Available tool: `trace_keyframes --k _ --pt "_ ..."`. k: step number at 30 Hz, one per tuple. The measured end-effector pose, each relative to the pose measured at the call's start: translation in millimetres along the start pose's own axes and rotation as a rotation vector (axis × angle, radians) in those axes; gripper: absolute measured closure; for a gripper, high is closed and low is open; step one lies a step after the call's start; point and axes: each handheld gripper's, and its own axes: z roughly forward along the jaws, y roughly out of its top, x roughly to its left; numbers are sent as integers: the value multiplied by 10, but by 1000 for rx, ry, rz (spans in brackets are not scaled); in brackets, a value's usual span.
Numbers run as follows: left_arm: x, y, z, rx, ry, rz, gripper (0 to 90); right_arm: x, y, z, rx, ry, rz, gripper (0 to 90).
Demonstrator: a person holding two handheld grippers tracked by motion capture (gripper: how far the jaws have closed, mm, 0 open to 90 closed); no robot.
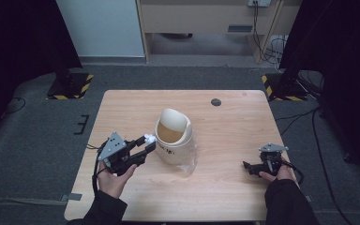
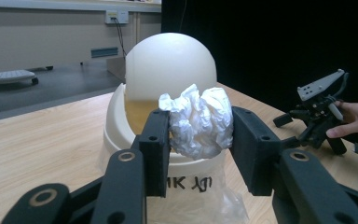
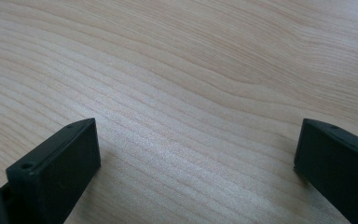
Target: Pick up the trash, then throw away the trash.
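A crumpled white paper ball is pinched between the jaws of my left gripper, which is shut on it. The ball hangs just left of a small cream bin with a tilted swing lid and a clear liner. In the left gripper view the ball sits right in front of the bin's opening. My right gripper rests low at the table's right side, pointing left. Its jaws stand wide open over bare wood with nothing between them.
The wooden table has a dark round hole near its far edge. Grey carpet surrounds it, with stand bases marked in yellow and black at both far corners. A loose fold of the bin's liner lies on the table.
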Motion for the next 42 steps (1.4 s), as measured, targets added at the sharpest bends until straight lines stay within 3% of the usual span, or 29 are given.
trace_keyframes --k 13,29,42 --pt "117 -47 202 20 15 -11 595 0 0 0 0 0 0 5" --pt "79 -72 535 52 15 20 595 0 0 0 0 0 0 5" --pt "81 -103 650 91 22 37 595 0 0 0 0 0 0 5"
